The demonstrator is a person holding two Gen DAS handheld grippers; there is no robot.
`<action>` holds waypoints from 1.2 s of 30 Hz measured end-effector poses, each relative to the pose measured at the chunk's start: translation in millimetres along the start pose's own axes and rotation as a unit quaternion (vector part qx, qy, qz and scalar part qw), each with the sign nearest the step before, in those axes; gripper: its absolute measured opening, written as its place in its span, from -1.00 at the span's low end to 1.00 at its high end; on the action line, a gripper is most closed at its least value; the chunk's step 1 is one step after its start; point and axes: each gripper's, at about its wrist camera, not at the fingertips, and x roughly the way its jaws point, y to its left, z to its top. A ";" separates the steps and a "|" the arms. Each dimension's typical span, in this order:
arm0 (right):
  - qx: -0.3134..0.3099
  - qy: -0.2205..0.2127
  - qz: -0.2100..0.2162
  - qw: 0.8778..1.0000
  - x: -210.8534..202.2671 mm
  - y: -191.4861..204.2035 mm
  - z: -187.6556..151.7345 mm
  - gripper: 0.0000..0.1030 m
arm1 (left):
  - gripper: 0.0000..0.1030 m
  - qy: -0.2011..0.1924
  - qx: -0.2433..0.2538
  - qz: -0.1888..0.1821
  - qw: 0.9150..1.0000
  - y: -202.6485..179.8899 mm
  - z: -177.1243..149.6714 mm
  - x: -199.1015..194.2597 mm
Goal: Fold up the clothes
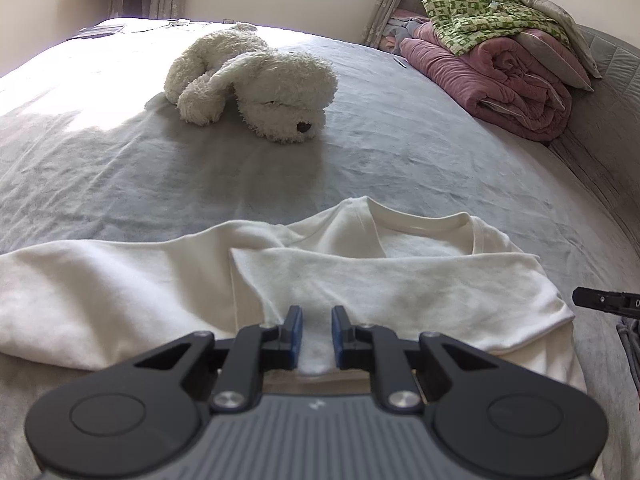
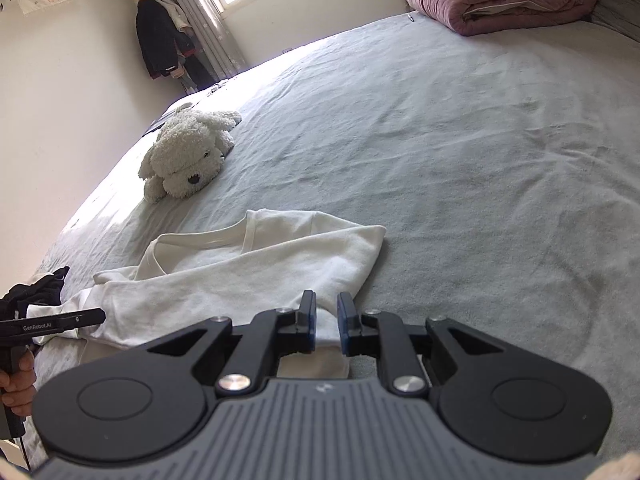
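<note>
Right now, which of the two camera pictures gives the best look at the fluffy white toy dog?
The left wrist view: the toy dog lies near the middle of the bed, large, with its face and black nose clear. In the right wrist view it is smaller and off to the left, though its face still shows.

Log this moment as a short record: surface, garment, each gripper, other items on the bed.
surface: grey bed
garment: white shirt, partly folded, collar facing the plush dog
left gripper: shut on shirt's near edge
right gripper: shut on shirt's near edge
plush dog: lying beyond the shirt, apart from it
quilt: pink, rolled, at the bed's far right
green garment: piled on the quilt
</note>
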 end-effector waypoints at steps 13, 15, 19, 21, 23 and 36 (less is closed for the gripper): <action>0.051 0.007 0.000 0.999 30.7 -36.3 17.9 -0.60 | -0.73 0.001 0.006 0.024 1.000 -0.3 -3.2 11.8; 0.072 0.005 0.004 0.997 39.0 -44.9 20.6 -0.59 | -0.73 0.000 0.003 0.021 1.000 0.5 -2.6 10.9; 0.064 0.001 0.017 0.998 53.0 -43.2 20.2 -0.29 | -0.73 0.000 0.000 0.019 1.000 2.7 -2.7 12.8; 0.035 -0.006 0.012 0.999 56.0 -34.8 20.4 -0.29 | -0.84 -0.004 0.003 0.021 1.000 2.2 -3.5 13.7; -0.013 -0.015 -0.007 1.000 59.2 -22.9 20.8 -0.86 | -0.93 -0.009 0.012 0.028 1.000 0.2 -5.0 14.1; -0.200 -0.060 -0.130 0.969 65.5 12.6 9.2 -0.89 | -0.99 -0.046 0.011 0.040 0.998 10.6 -0.9 8.1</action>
